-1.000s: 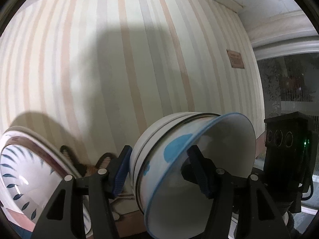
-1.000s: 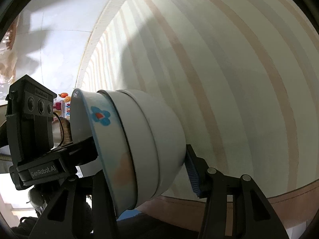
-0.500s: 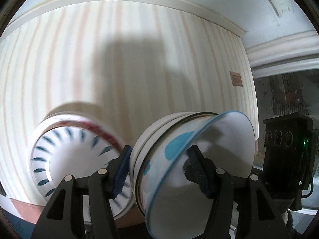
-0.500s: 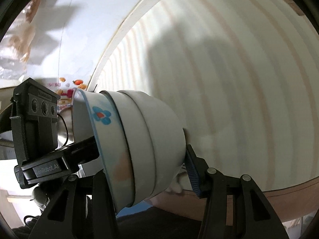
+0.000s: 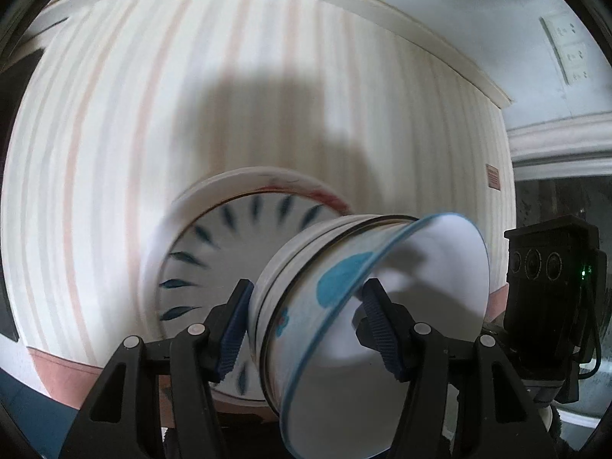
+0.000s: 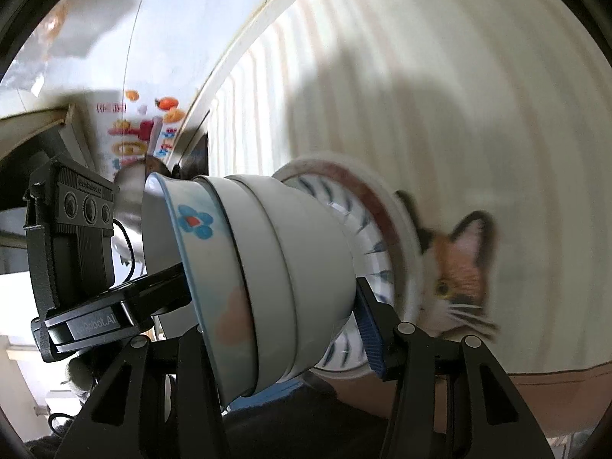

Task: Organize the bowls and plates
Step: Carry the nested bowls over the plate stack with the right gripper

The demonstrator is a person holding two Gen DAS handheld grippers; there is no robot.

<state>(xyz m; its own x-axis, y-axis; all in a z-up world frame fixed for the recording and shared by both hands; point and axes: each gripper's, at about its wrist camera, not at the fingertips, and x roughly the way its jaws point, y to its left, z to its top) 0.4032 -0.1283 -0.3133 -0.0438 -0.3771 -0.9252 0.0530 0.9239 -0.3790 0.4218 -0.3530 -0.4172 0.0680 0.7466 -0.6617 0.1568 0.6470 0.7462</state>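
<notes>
I hold nested bowl stack (image 5: 344, 306) on its side: left claw (image 5: 302, 325) and right claw (image 6: 275, 317) both clamp it. Patterned plate (image 5: 214, 252) lies behind, on striped cloth (image 5: 114, 134).

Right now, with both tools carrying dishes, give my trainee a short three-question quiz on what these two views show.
1. True or false: the nested stack of white bowls, outermost with a blue flower, is gripped by both the left tool and the right tool.
2. Which animal's face is printed on the striped tablecloth? A dog, B cat, C rabbit.
3. Fill in: the stack of round white plates behind the bowls has dark ____ dashes around its inside.

Key: 1 true; 2 B; 3 blue.
</notes>
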